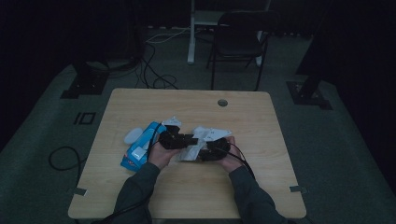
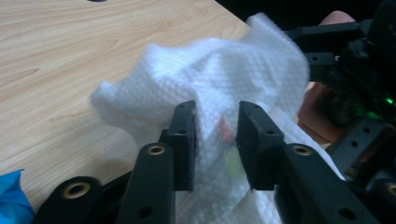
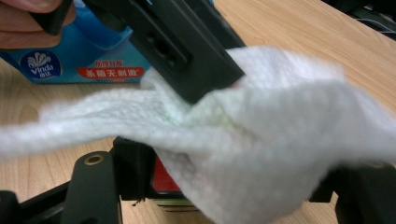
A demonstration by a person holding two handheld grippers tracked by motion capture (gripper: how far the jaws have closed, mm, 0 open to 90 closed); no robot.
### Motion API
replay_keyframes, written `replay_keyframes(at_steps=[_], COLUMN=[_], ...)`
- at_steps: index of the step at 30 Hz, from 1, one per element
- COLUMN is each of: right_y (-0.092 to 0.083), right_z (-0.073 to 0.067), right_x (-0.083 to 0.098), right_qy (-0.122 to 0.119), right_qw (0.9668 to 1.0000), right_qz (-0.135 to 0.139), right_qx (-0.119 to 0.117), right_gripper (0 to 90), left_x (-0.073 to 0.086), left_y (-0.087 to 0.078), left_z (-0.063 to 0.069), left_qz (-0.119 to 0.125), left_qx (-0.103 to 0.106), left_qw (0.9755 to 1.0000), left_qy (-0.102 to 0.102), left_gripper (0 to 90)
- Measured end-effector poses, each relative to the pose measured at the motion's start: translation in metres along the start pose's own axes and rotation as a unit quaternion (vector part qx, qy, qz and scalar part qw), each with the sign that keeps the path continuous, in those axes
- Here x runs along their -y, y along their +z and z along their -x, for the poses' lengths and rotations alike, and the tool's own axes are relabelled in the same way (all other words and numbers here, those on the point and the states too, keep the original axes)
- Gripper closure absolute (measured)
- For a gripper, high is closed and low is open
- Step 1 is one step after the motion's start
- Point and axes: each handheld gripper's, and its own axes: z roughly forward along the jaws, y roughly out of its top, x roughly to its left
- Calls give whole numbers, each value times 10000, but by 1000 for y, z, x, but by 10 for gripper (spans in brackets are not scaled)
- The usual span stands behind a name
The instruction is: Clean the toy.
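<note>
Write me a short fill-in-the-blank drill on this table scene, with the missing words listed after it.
1. Both tongs work on a white ____ wipe.
2. The blue pack lies on the table beside the person's ____ hand.
3. The table top is made of light ____.
4. In the left gripper view, the wipe sits ____ the two black jaws of the left tongs.

Missing words: textured; left; wood; between

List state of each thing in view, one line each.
wipe: crumpled, lifted off the table, spanning both grippers
left gripper: jaws either side of a wipe fold, a gap showing on one side
right gripper: shut on wipe
wipes pack: lying flat on table
white lid: lying on table beside the pack
chair: unoccupied
</note>
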Motion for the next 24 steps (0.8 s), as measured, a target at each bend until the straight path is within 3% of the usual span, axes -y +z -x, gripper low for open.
replay_keyframes(at_steps=[2, 7, 24], right_y=[0, -1, -5], right_z=[1, 2, -2], right_x=[1, 2, -4], right_qy=[-35, 35, 10], right_qw=[10000, 10000, 9998], right_qz=[-53, -9, 193], right_qx=[71, 25, -60], right_gripper=[338, 338, 339], left_x=[-1, -1, 8], left_y=[-1, -4, 11], left_z=[2, 4, 2], left_qz=[7, 87, -357], left_qx=[-87, -454, -867], left_qw=[9999, 9987, 9950], left_qy=[72, 204, 357], left_gripper=[802, 893, 895])
